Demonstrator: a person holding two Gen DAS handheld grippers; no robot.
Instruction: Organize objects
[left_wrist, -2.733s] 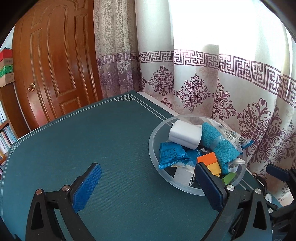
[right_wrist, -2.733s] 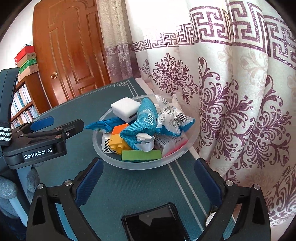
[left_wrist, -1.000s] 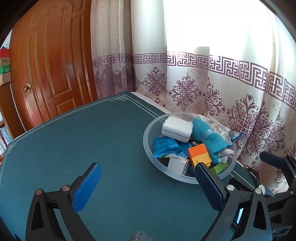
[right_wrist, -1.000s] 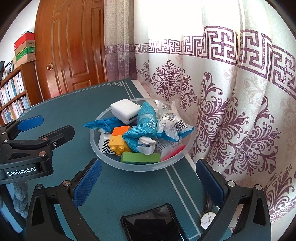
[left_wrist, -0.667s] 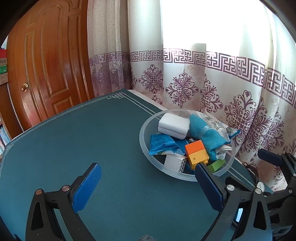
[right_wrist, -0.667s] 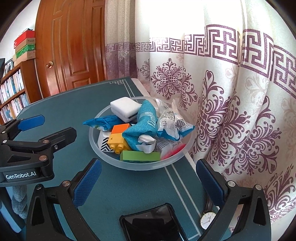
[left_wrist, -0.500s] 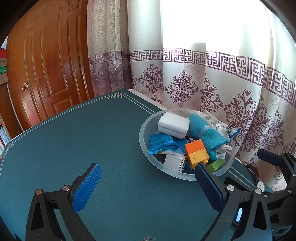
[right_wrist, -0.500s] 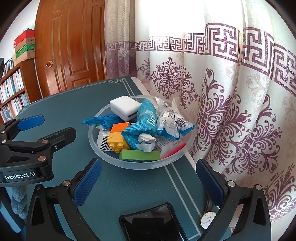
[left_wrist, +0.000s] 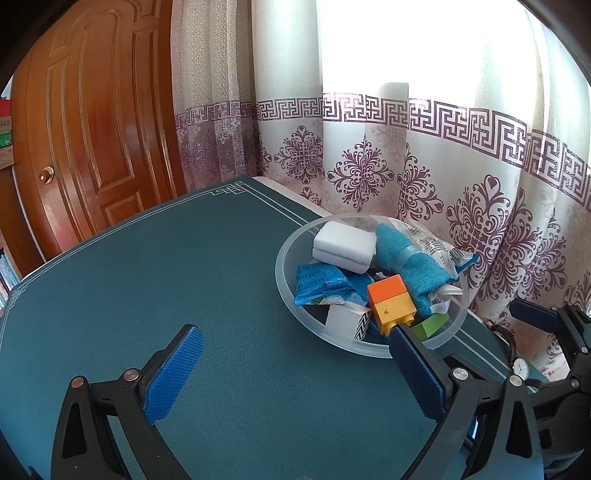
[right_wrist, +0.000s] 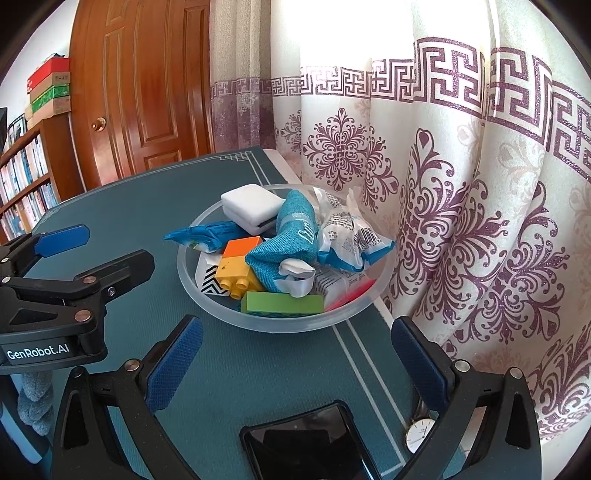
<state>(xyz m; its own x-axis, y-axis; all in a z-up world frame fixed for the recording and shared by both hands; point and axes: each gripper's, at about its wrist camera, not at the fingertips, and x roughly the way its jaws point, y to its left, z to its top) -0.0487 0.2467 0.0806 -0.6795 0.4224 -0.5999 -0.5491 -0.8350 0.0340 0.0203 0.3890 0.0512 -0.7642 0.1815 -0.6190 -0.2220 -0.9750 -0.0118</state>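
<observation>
A clear plastic bowl stands on the teal table by the curtain. It holds a white box, a blue cloth pouch, a blue snack packet, a clear snack bag, an orange and yellow brick and a green brick. My left gripper is open and empty, just left of and short of the bowl; it shows in the right wrist view. My right gripper is open and empty, just short of the bowl.
A black phone and a wristwatch lie on the table near the right gripper. A patterned curtain hangs right behind the bowl. A wooden door and a bookshelf stand beyond the table's far edge.
Both grippers have drawn back slightly from the bowl and steadied. The bowl's contents have not moved. Both stay open.
</observation>
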